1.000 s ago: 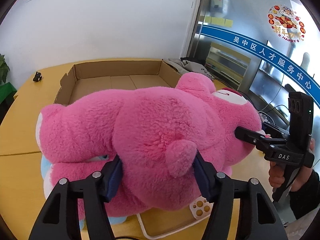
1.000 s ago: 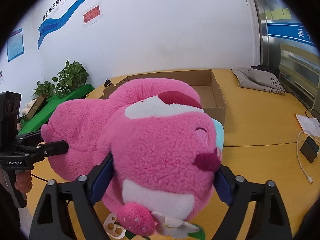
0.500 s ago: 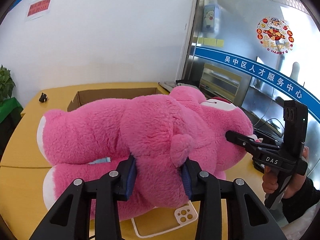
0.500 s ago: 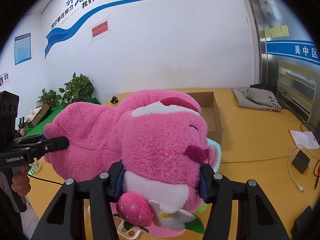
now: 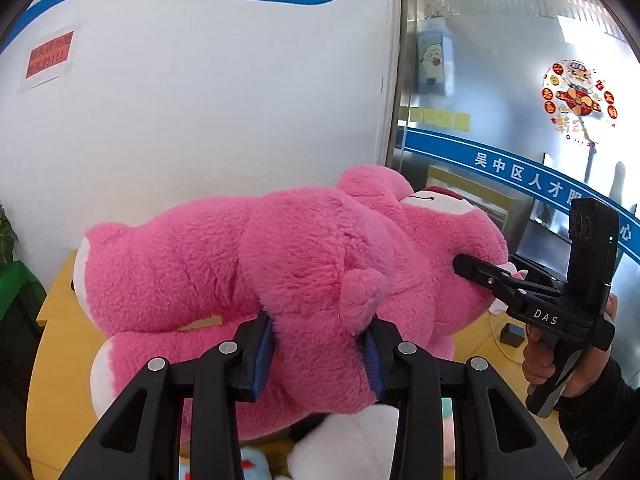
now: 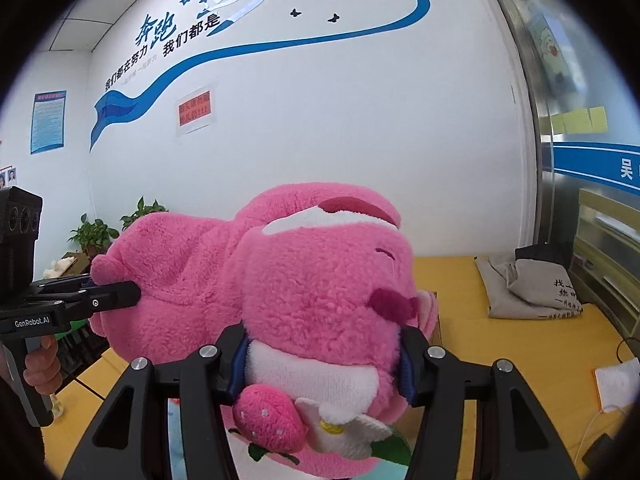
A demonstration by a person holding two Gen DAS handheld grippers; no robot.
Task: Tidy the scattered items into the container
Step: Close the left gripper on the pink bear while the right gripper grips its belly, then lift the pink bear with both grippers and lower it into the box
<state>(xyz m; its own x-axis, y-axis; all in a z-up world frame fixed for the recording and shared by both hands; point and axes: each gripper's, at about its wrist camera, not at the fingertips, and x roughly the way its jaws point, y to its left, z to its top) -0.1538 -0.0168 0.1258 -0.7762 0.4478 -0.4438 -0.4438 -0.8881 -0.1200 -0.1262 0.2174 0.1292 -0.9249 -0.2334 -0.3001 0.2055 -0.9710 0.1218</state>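
My left claw (image 5: 318, 350) is clamped on the rear body of the pink plush bear (image 5: 288, 264), blue pads pressed into the fur on both sides. My right claw (image 6: 322, 362) is clamped on the bear's head, at the white muzzle, just above the strawberry (image 6: 270, 420) and white flower (image 6: 348, 426) sewn at its neck. The bear hangs sideways between both claws, above the yellow table (image 6: 532, 344). The bear hides the container. On the table's far right lies a folded grey bag (image 6: 528, 288), well apart from the bear; a white cable (image 6: 600, 416) lies near the right edge.
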